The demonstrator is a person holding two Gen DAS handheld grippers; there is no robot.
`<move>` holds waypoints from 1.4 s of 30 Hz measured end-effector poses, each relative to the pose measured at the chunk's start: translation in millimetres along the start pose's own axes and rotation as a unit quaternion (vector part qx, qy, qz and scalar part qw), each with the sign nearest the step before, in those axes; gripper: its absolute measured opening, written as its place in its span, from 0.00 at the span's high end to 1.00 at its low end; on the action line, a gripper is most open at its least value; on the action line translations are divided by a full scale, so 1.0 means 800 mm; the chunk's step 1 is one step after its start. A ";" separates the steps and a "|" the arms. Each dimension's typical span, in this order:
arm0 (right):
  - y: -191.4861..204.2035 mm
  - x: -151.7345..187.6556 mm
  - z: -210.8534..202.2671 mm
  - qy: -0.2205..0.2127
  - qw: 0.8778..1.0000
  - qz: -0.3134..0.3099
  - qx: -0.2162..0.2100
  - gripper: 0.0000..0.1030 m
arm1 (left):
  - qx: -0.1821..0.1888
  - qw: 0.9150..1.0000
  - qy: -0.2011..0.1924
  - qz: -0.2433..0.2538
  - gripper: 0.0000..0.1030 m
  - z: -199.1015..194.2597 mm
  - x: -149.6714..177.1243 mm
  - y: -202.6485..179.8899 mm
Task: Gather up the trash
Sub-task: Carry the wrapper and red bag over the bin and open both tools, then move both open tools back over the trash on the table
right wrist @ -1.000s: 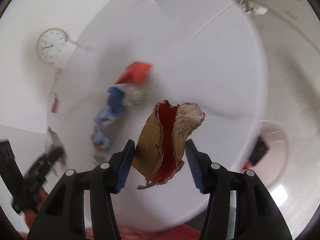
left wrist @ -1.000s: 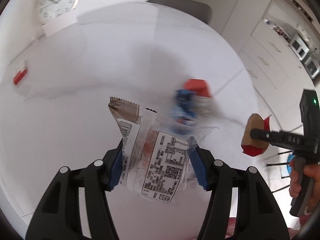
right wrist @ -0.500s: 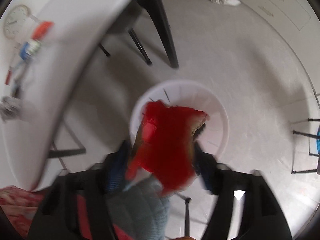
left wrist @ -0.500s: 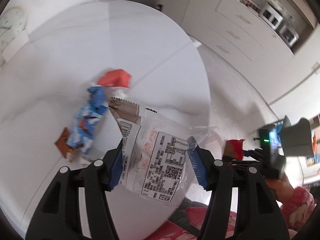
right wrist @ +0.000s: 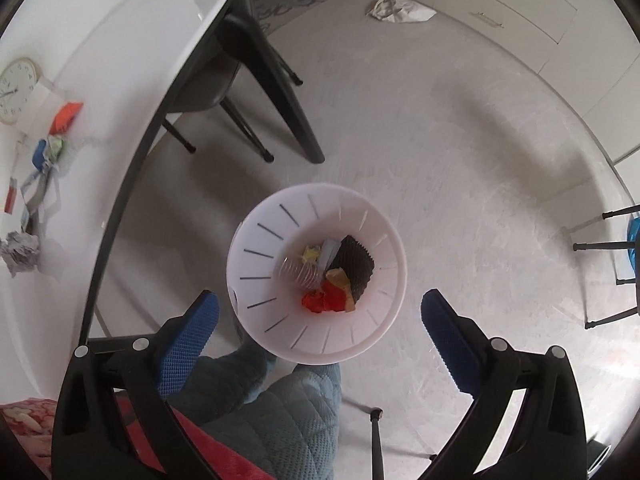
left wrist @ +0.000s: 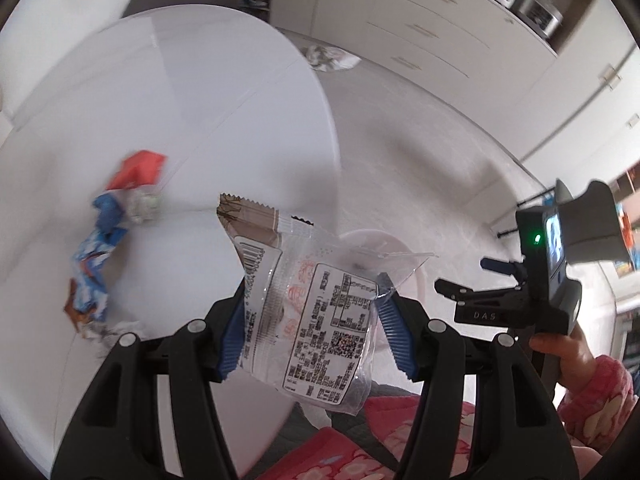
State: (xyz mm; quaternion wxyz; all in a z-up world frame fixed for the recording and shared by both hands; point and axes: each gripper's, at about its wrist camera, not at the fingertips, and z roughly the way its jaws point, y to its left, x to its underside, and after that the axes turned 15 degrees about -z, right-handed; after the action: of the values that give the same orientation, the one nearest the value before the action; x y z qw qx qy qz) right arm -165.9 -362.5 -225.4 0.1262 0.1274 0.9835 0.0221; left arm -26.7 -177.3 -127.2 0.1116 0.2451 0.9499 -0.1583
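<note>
My left gripper [left wrist: 310,332] is shut on a clear plastic snack wrapper [left wrist: 308,300] with a brown end and a printed label, held past the table's edge. My right gripper [right wrist: 318,328] is open and empty, hanging above a white slotted trash bin [right wrist: 256,248] on the floor; it also shows in the left wrist view [left wrist: 468,284]. The red and brown torn carton piece [right wrist: 330,298] lies inside the bin among other scraps. On the white table [left wrist: 200,120] remain a red wrapper [left wrist: 138,170], a blue wrapper [left wrist: 98,248] and crumpled paper [right wrist: 20,248].
A dark chair [right wrist: 224,76] stands under the table's edge near the bin. A crumpled cloth [right wrist: 398,10] lies on the floor by white cabinets [left wrist: 440,28]. A clock [right wrist: 16,88] lies at the table's far side. My legs in blue and red fabric [right wrist: 276,420] are below the grippers.
My right gripper swung from the table to above the bin, opened and let the red and brown carton piece fall in. My left gripper moved right toward the table's edge with the wrapper.
</note>
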 end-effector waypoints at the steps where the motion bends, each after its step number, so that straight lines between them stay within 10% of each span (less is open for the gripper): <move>1: -0.004 0.001 -0.006 -0.004 1.000 0.002 0.001 0.03 | 0.002 1.000 0.005 0.006 0.44 0.006 0.000 -0.009; 12: -0.052 0.030 -0.047 -0.028 0.999 0.025 0.028 0.03 | 0.057 0.990 0.099 0.083 0.33 0.089 0.015 -0.109; 14: -0.060 0.035 -0.050 -0.032 0.998 0.035 0.029 0.03 | 0.053 0.991 0.088 0.091 0.12 0.088 0.017 -0.119; 17: -0.066 0.039 -0.054 -0.035 0.998 0.045 0.025 0.03 | 0.060 0.990 0.069 0.107 0.08 0.075 0.021 -0.132; 42: 0.000 -0.014 -0.073 -0.069 0.997 -0.020 0.016 0.03 | 0.032 0.998 -0.012 0.046 0.08 0.000 0.002 -0.073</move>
State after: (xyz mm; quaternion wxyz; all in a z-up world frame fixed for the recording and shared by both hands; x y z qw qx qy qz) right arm -170.5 -366.2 -166.1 0.1922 0.1106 0.9751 -0.0049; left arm -57.6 -225.2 -113.1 0.1220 0.2901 0.9308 -0.1858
